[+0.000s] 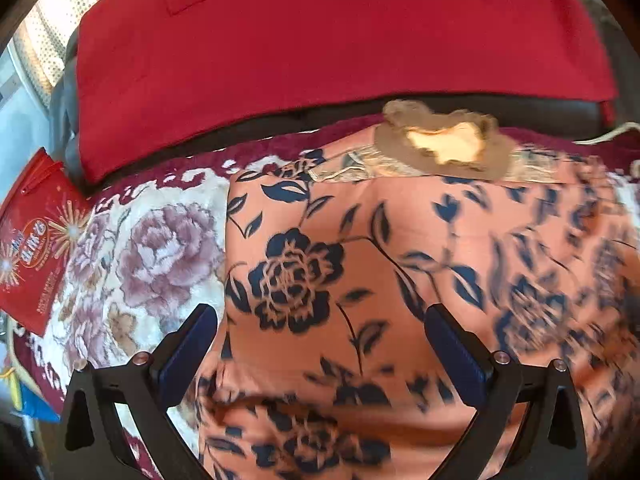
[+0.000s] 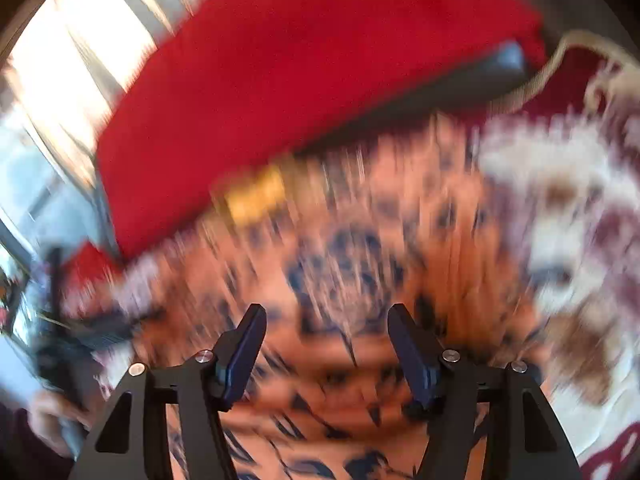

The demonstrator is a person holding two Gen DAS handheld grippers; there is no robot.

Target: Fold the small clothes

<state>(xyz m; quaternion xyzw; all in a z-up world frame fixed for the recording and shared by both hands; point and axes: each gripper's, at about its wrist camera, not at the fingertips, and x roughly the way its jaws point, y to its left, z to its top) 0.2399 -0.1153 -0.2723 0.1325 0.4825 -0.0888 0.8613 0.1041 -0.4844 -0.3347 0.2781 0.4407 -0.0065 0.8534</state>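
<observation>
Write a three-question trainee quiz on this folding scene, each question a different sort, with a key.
1. True or false: the left hand-held gripper is shut on the orange floral garment.
2. Multiple choice: what lies beyond the garment's far edge? A) a red cushion B) a green towel C) a wooden box
3. Fill in: the garment lies on a ____ blanket patterned with purple flowers.

Key: 1 false, its jaws stand wide apart with nothing between them; 2 A; 3 white. The right hand-held gripper is open too, though its view is blurred.
</observation>
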